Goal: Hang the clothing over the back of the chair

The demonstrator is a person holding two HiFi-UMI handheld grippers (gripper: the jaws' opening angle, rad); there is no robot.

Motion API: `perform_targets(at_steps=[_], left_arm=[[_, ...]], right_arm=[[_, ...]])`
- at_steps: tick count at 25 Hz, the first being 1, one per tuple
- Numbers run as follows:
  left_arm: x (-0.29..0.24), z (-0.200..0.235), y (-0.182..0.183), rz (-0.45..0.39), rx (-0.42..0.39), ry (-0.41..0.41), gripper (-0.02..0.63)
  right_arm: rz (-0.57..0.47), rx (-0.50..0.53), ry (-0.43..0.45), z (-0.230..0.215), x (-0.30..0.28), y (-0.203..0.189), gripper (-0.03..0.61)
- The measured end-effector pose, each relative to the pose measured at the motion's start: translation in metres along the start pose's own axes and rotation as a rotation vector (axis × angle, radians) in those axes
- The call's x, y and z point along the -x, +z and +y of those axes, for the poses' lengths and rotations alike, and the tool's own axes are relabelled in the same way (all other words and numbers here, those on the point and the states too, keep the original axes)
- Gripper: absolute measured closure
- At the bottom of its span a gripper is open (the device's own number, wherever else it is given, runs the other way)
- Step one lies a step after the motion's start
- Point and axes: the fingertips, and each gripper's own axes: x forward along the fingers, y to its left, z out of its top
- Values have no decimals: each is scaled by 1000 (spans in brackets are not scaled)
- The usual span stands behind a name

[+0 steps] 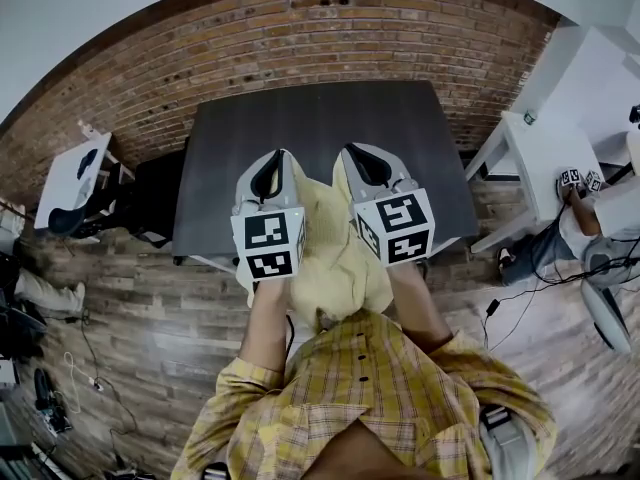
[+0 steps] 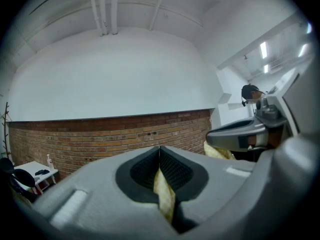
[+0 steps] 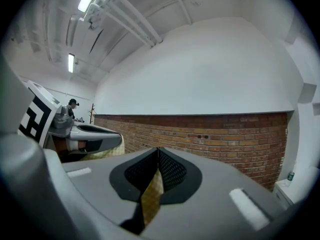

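Though perhaps a shirt, clothing (image 1: 340,258) in both grippers (image 2: 159,150) (image 3: 158,150).

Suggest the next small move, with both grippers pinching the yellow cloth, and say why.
Probably hold both grips shut and turn to find the chair, since no chair back shows here. The left gripper and right gripper each pinch the pale yellow checked garment, which hangs between them by the near edge of the dark grey rectangular table.
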Motion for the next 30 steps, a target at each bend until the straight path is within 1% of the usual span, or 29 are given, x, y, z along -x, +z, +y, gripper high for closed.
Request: perform_targets(at_steps=[3, 14, 25, 30], left_arm=[[-1, -3, -6, 19, -3, -5, 609], [0, -13, -21, 58, -3, -9, 609], [13, -24, -23, 60, -10, -5, 609], [19, -29, -19, 54, -11, 4, 591]], right_arm=[[18, -5, 23, 5, 0, -6, 568], [38, -22, 37, 7, 3, -19, 569], [31, -20, 63, 17, 17, -22, 569], [28, -17, 75, 19, 23, -21, 569]])
